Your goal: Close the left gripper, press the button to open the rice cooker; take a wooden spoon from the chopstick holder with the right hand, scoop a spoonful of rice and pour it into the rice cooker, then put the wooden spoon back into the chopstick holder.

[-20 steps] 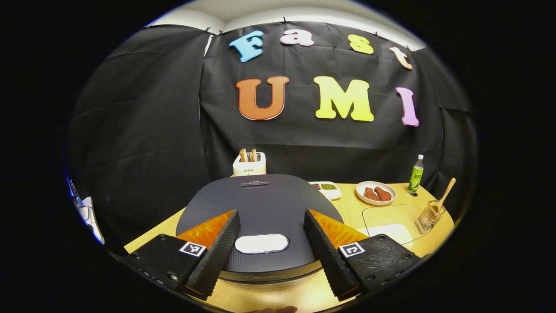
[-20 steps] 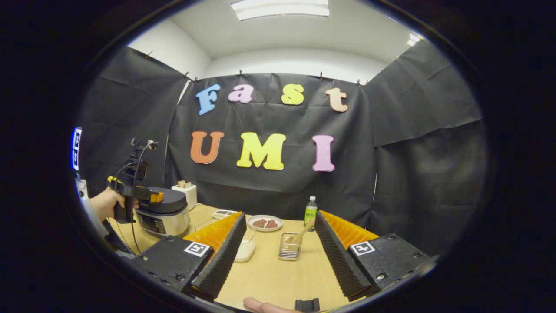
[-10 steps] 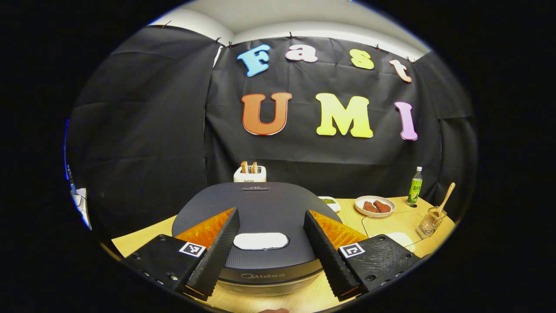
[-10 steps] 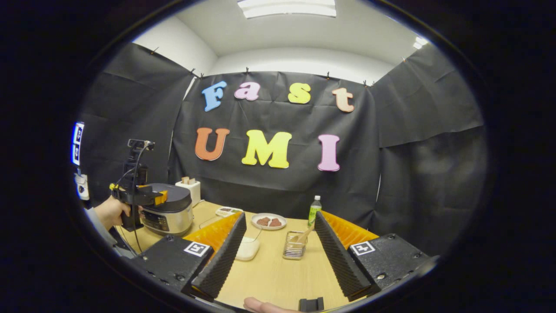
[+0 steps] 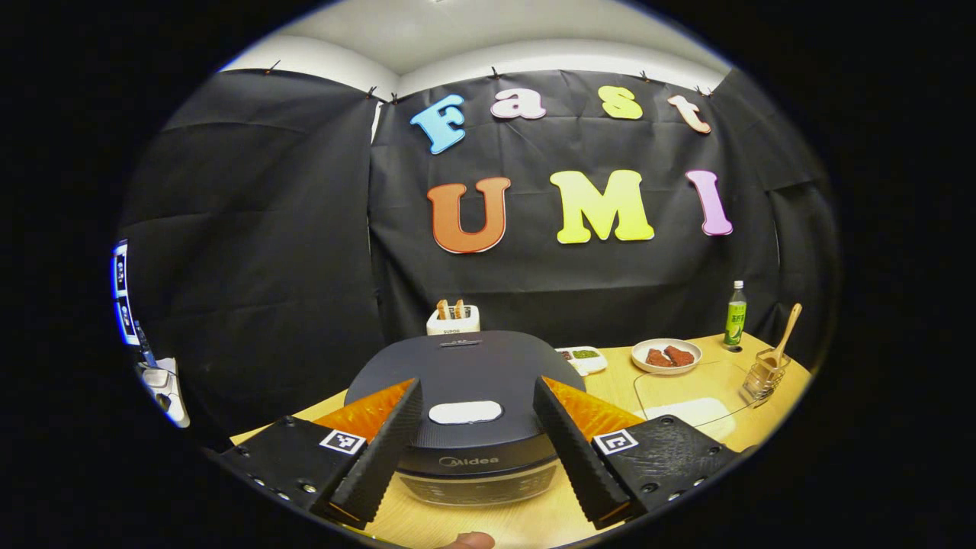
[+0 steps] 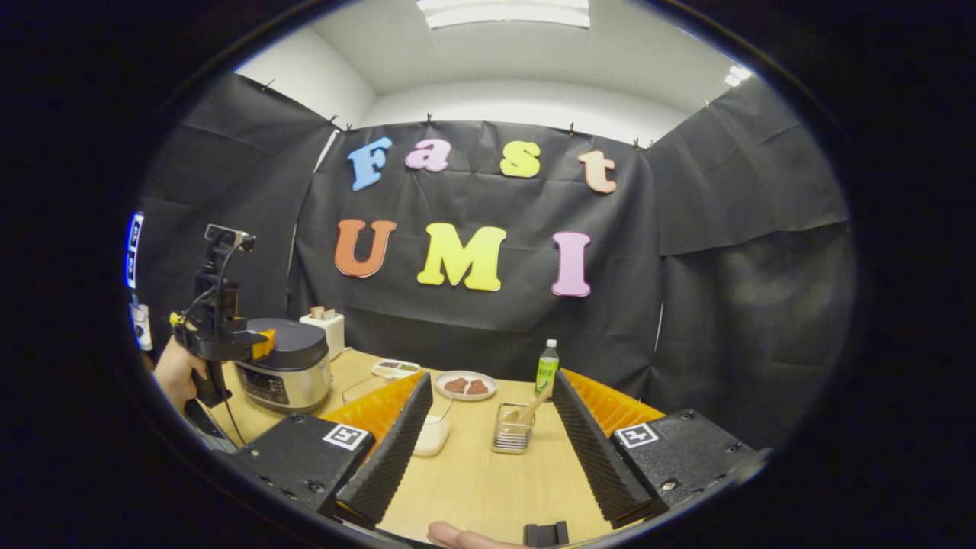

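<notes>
On the wooden table, the wire chopstick holder stands toward the right edge with the wooden spoon in it, bowl down, handle leaning up and to the right as the left gripper view has it. A white plate near the back edge carries two brown pieces, and a small tray beside it has green and dark fillings. The rice cooker sits at the left end, lid down, its white button facing up. The left gripper hovers before it, fingers spread wide, holding nothing. The right gripper is likewise wide apart and empty, pointed at the holder.
</notes>
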A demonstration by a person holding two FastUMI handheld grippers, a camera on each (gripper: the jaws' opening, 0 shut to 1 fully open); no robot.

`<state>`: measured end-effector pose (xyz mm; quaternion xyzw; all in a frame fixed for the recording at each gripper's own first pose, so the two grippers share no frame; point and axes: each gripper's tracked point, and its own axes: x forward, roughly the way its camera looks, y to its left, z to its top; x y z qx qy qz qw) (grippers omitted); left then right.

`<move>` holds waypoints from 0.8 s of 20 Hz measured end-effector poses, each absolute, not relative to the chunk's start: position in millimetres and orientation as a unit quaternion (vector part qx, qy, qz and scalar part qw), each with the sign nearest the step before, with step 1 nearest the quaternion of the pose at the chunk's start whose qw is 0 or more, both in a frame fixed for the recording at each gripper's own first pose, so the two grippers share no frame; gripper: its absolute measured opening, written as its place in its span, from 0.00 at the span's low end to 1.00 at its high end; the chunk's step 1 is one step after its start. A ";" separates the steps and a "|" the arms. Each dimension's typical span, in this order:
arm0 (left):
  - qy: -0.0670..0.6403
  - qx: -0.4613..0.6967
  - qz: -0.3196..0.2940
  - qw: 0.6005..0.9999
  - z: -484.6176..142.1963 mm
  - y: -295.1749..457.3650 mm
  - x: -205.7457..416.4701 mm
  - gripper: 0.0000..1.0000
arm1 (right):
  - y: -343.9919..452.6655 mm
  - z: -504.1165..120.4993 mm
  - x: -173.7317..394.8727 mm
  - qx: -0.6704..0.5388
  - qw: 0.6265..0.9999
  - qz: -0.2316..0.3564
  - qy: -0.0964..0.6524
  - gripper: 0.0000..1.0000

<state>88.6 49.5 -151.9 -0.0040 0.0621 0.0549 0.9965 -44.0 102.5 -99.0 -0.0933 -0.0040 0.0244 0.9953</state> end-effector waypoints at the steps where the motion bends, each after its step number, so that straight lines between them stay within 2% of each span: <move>1: 0.064 -0.004 0.050 0.997 -145.5 44.7 81.1 0.84 | 102.7 -98.6 -43.7 -0.092 0.996 0.023 -0.004 0.99; 2: 0.062 -0.004 0.052 0.997 -136.2 43.2 73.4 0.94 | 104.1 -98.1 -44.4 -0.091 0.996 0.022 -0.005 1.00; 3: 0.063 -0.004 0.054 0.997 -127.9 42.8 66.2 0.87 | 104.9 -96.9 -45.1 -0.090 0.996 0.021 -0.006 1.00; 4: 0.062 -0.007 0.057 0.996 -118.8 40.3 57.5 0.95 | 105.5 -95.7 -46.0 -0.089 0.996 0.020 -0.008 1.00; 9: 0.045 -0.050 0.011 0.998 -75.3 5.0 13.8 0.95 | 110.6 -95.5 -48.8 -0.058 0.998 0.026 -0.019 0.99; 16: 0.039 -0.047 0.007 0.998 -61.3 -9.6 -46.5 0.95 | 84.0 -83.3 -54.9 -0.035 0.999 0.018 -0.013 1.00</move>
